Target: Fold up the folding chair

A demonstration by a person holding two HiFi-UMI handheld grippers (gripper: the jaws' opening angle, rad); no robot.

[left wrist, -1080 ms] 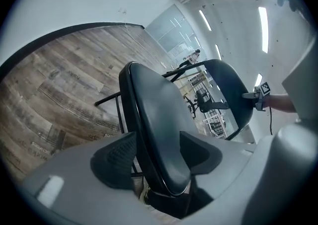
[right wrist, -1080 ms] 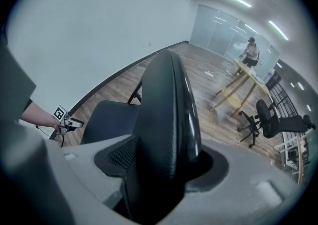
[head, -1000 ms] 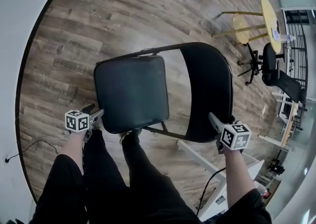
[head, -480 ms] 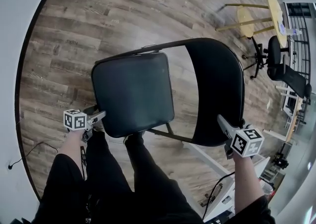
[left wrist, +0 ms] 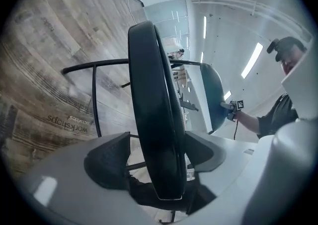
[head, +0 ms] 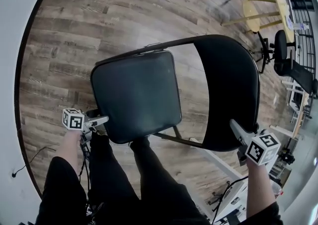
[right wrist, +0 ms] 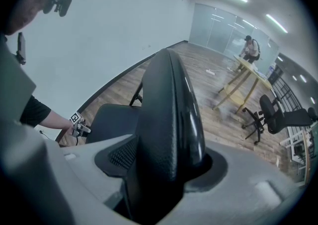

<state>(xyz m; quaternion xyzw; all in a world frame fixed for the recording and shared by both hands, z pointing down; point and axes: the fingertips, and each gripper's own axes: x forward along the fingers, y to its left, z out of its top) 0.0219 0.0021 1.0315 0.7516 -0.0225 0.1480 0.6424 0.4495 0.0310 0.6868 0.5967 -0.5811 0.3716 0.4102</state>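
A black folding chair stands open on the wood floor, its seat (head: 136,95) flat and its backrest (head: 228,90) to the right. My left gripper (head: 102,119) is at the seat's near left corner. In the left gripper view the seat's edge (left wrist: 154,119) stands between the jaws, which have just been opening; a gap shows beside the left pad (left wrist: 107,162). My right gripper (head: 234,125) is shut on the backrest's top edge. The backrest (right wrist: 169,110) fills that gripper's jaws, with the seat (right wrist: 112,119) beyond it.
My legs in black (head: 124,179) stand just under the seat's front edge. A white frame (head: 223,167) lies on the floor at lower right. A yellow table (head: 279,0), a stool (head: 248,13) and an office chair (head: 280,50) stand at the far right. The wall (head: 15,45) curves along the left.
The left gripper has sunk a little and tipped toward level at the seat's corner, and its jaws stand wider. The backrest and right gripper sit farther right in the head view.
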